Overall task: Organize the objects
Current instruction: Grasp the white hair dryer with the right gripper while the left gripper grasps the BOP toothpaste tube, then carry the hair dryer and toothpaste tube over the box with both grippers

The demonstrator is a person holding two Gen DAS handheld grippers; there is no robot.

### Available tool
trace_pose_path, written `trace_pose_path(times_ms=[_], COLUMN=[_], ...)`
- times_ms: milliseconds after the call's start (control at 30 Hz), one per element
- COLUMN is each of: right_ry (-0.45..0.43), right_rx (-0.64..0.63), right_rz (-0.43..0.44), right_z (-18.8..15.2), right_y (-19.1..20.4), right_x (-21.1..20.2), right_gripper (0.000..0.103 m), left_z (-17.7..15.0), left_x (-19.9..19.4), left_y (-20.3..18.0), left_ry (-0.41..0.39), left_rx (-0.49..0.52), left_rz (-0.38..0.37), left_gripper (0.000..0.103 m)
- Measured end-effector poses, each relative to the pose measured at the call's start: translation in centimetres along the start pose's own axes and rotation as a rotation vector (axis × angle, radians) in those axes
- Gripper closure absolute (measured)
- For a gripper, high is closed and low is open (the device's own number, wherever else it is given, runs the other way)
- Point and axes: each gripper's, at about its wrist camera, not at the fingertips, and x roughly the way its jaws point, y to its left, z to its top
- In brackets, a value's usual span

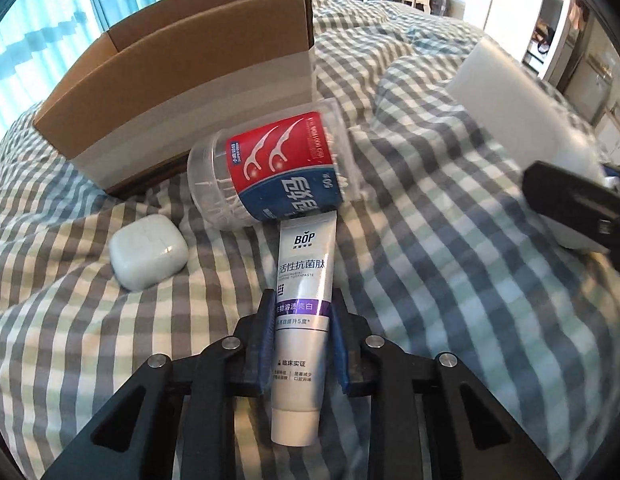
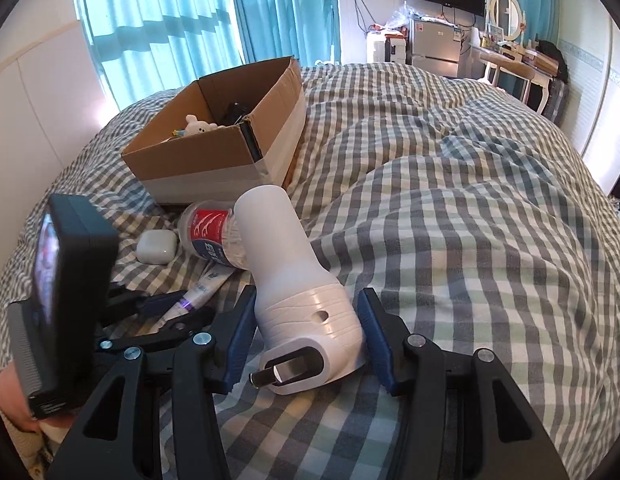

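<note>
Your left gripper [image 1: 303, 322] has its pads clamped on the toothpaste tube [image 1: 302, 288] at lower centre, whose far end touches the floss-pick jar [image 1: 270, 168]; lift carelessly and you may roll that jar toward the white earbud case [image 1: 148, 258] at left. The cardboard box [image 1: 182, 92] waits at upper left. Your right gripper [image 2: 306, 340] grips the white plug-in device [image 2: 294, 280] at its ribbed base; it looks smooth and could slip. Everything lies on a soft, rumpled checked duvet [image 2: 469, 220], with teal curtains [image 2: 170, 32] behind.
</note>
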Motion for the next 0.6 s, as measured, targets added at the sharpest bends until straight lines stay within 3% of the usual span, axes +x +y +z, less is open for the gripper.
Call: trace_pose_path(times_ms=[267,600], right_ry=[-0.023,-0.070], right_rx=[-0.010,-0.051], right_rz=[-0.054,-0.057], right_z=[-0.2,-0.3], right_y=[0.9,3.5], right_x=[-1.4,-4.6], right_gripper=[0.053,0.054], left_z=[-1.5,-1.9], left_x=[-4.0,-9.5], left_y=[0.5,2.6], left_ry=[-0.055,-0.166], left_rx=[-0.028,-0.082], left_rz=[-0.005,0.013], left_gripper=[0.078,0.078])
